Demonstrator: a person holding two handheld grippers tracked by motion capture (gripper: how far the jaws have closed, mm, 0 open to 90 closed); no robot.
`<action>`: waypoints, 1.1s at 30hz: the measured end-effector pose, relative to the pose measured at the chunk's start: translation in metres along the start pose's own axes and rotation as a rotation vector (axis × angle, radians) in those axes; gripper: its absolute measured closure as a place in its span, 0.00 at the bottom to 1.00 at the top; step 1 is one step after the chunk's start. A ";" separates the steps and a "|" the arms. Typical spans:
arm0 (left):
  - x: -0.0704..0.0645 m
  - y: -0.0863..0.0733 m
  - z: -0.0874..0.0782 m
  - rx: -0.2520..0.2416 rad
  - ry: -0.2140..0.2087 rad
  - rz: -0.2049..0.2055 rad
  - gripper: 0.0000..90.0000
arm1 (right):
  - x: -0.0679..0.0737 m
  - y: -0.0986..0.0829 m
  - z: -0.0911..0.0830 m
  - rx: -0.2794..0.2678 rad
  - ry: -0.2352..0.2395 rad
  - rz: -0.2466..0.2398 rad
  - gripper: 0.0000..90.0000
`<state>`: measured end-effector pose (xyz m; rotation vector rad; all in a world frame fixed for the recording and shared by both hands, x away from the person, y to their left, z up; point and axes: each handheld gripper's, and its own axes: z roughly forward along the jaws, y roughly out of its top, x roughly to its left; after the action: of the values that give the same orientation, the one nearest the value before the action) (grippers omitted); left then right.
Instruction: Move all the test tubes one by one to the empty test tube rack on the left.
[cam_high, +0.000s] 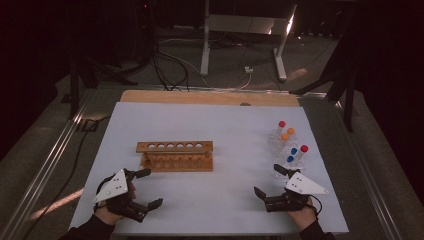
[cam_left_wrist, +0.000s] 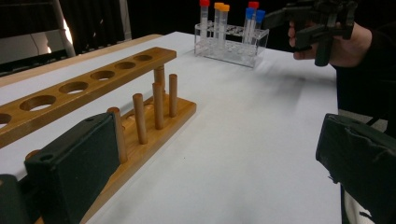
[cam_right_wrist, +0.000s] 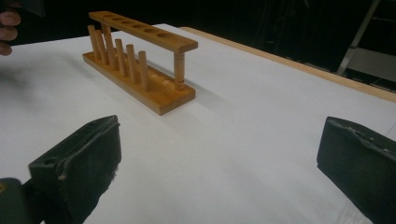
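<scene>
Capped tubes (cam_high: 290, 142) stand in a clear rack (cam_high: 278, 150) at table's (cam_high: 225, 200) right, just beyond the right gripper (cam_high: 267, 181), wooden rack (cam_high: 175, 155) sits mid-table w/ 6 empty holes by left gripper (cam_high: 148, 187), both grippers wide open, holding nothing, prob. poised to start.

The table (cam_high: 220, 210) was viewed from above by the high view, facing forward and down. Low, close views were taken along each gripper's jaws – both angled inward across the tabletop – and the wooden rack (cam_left_wrist: 116, 98) was shared by all three.
</scene>
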<state>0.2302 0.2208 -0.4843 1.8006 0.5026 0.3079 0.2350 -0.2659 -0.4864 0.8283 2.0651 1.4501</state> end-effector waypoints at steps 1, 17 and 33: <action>0.000 0.000 0.000 0.000 0.003 0.001 0.01 | 0.000 0.000 0.000 0.000 0.000 0.000 0.00; 0.001 0.000 -0.001 -0.009 0.006 -0.007 0.01 | 0.009 0.009 0.004 0.047 0.022 -0.034 0.00; 0.001 0.000 -0.002 -0.015 0.006 -0.006 0.01 | 0.007 0.037 -0.003 -0.024 -0.038 -0.042 0.00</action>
<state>0.2304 0.2235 -0.4835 1.7840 0.5093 0.3124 0.2354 -0.2533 -0.4511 0.7929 2.0212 1.4228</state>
